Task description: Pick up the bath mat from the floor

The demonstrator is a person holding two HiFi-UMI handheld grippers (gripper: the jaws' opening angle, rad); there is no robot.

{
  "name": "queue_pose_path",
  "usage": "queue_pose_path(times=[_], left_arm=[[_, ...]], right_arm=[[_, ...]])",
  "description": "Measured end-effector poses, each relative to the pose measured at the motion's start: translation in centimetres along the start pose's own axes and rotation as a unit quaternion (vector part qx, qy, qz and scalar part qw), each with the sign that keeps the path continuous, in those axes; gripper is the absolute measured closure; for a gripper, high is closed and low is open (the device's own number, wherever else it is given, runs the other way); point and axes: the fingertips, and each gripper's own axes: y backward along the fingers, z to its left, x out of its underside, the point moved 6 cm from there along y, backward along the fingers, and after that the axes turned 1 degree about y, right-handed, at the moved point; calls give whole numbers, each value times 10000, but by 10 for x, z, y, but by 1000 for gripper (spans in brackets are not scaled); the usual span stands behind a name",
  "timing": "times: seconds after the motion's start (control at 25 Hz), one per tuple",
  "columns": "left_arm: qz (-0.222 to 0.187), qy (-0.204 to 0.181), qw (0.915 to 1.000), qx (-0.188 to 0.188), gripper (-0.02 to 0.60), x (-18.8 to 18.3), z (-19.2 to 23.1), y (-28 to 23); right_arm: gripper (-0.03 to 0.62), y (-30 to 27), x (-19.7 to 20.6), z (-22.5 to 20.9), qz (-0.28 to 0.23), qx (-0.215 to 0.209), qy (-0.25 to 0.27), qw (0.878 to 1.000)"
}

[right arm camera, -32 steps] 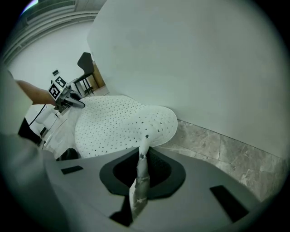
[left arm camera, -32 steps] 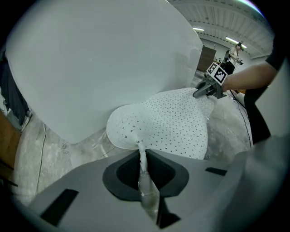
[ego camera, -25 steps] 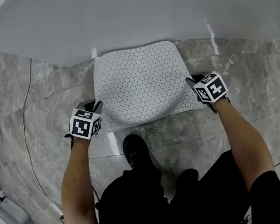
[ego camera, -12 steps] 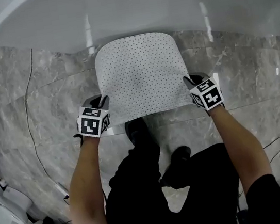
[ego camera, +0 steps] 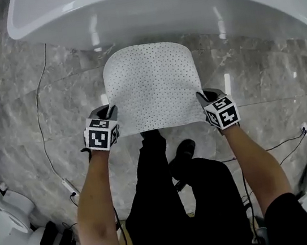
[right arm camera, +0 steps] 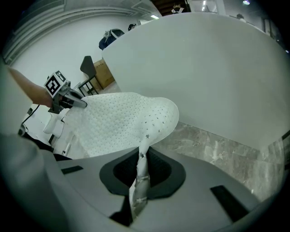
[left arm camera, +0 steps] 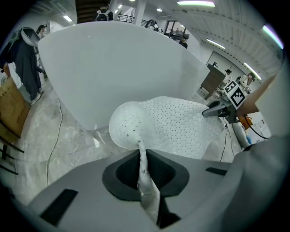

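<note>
The white perforated bath mat (ego camera: pixel 152 88) hangs lifted off the grey marble floor, stretched between both grippers. My left gripper (ego camera: pixel 109 117) is shut on the mat's near left corner, and my right gripper (ego camera: pixel 203 100) is shut on its near right corner. In the left gripper view the mat (left arm camera: pixel 172 124) runs out from the pinched jaws (left arm camera: pixel 142 158) toward the other gripper (left arm camera: pixel 224 108). In the right gripper view the mat (right arm camera: pixel 118 122) is likewise clamped between the jaws (right arm camera: pixel 141 166), with the left gripper (right arm camera: pixel 63 99) across it. The mat's far edge droops in front of the tub.
A large white bathtub (ego camera: pixel 158 4) lies just beyond the mat. The person's dark-clad legs and shoe (ego camera: pixel 181 155) stand under the mat's near edge. Cables (ego camera: pixel 42 107) run over the floor at left and right, and white equipment (ego camera: pixel 9 226) sits at the lower left.
Both grippers have risen with the mat's near corners. The mat has come up off the floor and now hangs between them instead of lying flat.
</note>
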Motion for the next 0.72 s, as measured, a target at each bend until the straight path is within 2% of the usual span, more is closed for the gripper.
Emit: queue_pose_path(times=[0.16, 0.36, 0.56, 0.72], left_arm=[[-175, 211, 9996, 33, 541, -21, -27, 34], [-397, -77, 9992, 70, 541, -54, -63, 78], [-746, 170, 9971, 12, 541, -79, -88, 134], [-982, 299, 9947, -34, 542, -85, -114, 182]], right_arm=[[553, 42, -23, 8, -263, -12, -91, 9996], [553, 94, -49, 17, -606, 49, -89, 9981], [553, 157, -61, 37, -810, -14, -31, 9967], [553, 211, -60, 50, -1047, 11, -326, 9940]])
